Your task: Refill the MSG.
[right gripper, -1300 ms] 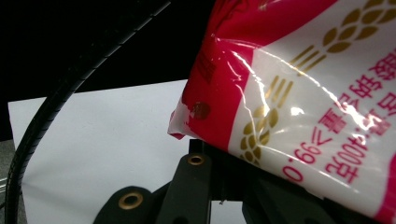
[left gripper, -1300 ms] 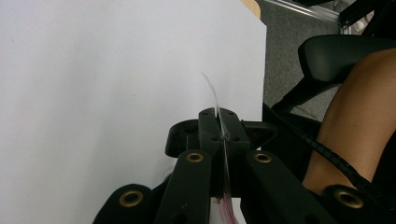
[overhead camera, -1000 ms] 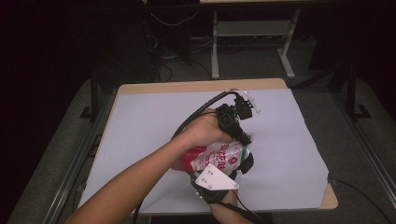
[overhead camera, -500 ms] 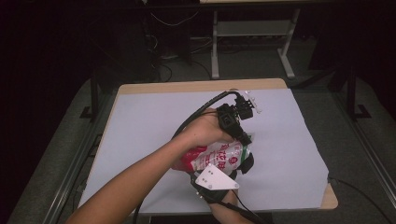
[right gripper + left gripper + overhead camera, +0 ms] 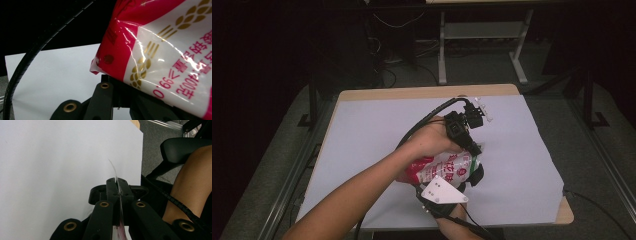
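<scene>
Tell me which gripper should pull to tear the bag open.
Left, probably. The left gripper pinches the bag's thin edge, so it can pull away; the right gripper clamps a corner of the bag's body, fit to anchor it.

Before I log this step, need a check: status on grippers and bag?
Left gripper shut on bag edge. Right gripper shut on bag. White sheet otherwise bare.

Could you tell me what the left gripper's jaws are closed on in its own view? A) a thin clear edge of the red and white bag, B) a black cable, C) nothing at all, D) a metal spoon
A: in the left gripper view the left gripper has its jaws pressed together on the thin clear seam of the bag, which sticks out past them above the white table cover.
</scene>
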`<act>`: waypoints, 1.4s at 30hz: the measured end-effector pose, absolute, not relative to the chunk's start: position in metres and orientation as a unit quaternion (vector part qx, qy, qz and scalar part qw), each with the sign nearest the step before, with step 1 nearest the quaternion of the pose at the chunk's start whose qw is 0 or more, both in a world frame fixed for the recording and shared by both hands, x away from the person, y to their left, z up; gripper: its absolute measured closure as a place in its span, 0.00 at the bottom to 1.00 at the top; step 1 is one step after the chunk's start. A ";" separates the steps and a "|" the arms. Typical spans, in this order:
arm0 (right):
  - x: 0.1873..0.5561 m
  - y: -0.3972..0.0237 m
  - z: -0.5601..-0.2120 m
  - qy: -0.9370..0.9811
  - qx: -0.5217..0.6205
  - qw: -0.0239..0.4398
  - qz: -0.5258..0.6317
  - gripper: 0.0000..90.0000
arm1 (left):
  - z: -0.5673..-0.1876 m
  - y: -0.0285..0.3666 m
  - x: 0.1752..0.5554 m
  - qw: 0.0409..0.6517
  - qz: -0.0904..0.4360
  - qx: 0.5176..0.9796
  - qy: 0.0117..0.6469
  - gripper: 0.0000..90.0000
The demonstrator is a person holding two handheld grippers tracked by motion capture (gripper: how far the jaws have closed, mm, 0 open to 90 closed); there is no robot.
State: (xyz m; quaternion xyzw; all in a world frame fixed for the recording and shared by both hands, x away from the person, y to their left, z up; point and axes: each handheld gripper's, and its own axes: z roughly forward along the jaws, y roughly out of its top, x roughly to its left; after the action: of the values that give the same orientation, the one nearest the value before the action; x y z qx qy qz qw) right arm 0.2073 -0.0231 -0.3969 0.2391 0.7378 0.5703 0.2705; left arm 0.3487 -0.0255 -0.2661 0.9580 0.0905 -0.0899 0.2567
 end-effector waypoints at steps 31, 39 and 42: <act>0.207 -0.023 -0.397 0.740 0.237 0.273 0.568 1.00 | -0.266 -0.025 0.348 0.260 -0.091 0.957 0.090 1.00; 0.207 -0.022 -0.398 0.741 0.235 0.273 0.567 1.00 | -0.266 -0.023 0.348 0.263 -0.092 0.956 0.093 1.00; 0.207 -0.022 -0.397 0.740 0.236 0.271 0.568 1.00 | -0.267 -0.024 0.348 0.261 -0.091 0.957 0.093 1.00</act>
State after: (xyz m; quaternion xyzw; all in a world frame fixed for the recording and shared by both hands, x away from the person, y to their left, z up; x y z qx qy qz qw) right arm 0.2074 -0.0220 -0.3975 0.2355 0.7401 0.5685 0.2714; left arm 0.3481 -0.0236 -0.2667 0.9565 0.0927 -0.0911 0.2611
